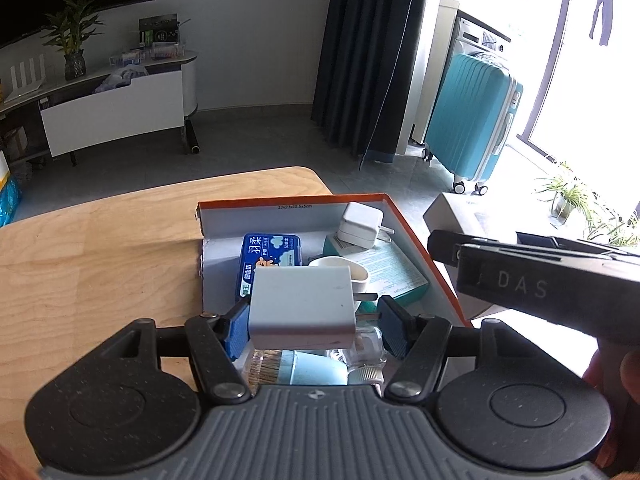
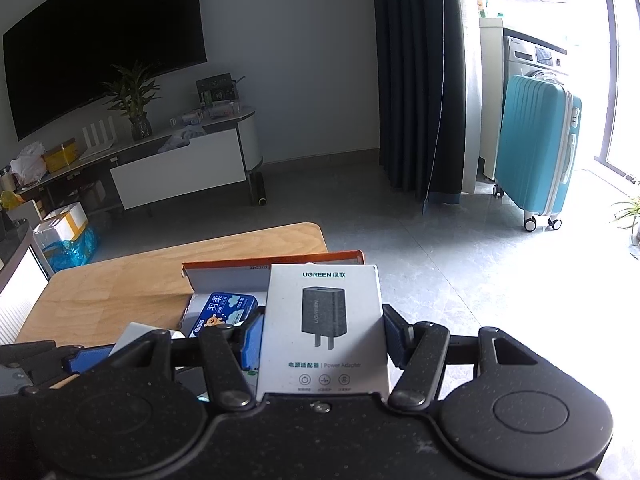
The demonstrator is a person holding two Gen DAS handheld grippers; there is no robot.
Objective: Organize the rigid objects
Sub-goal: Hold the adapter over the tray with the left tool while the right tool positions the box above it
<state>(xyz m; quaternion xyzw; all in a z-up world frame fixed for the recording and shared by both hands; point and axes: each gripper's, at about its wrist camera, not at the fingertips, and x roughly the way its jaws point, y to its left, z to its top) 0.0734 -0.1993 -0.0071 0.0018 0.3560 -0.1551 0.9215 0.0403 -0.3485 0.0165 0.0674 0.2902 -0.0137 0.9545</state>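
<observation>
Left wrist view: our left tool (image 1: 314,322) clamps the white charger (image 1: 302,304); we lower it level into the orange box (image 1: 416,240), while our right tool (image 2: 324,340) grips the adapter carton (image 2: 324,320).

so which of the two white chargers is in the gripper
The bigger white charger, clamped in the left gripper; the smaller charger lies at the box's far corner.
</observation>
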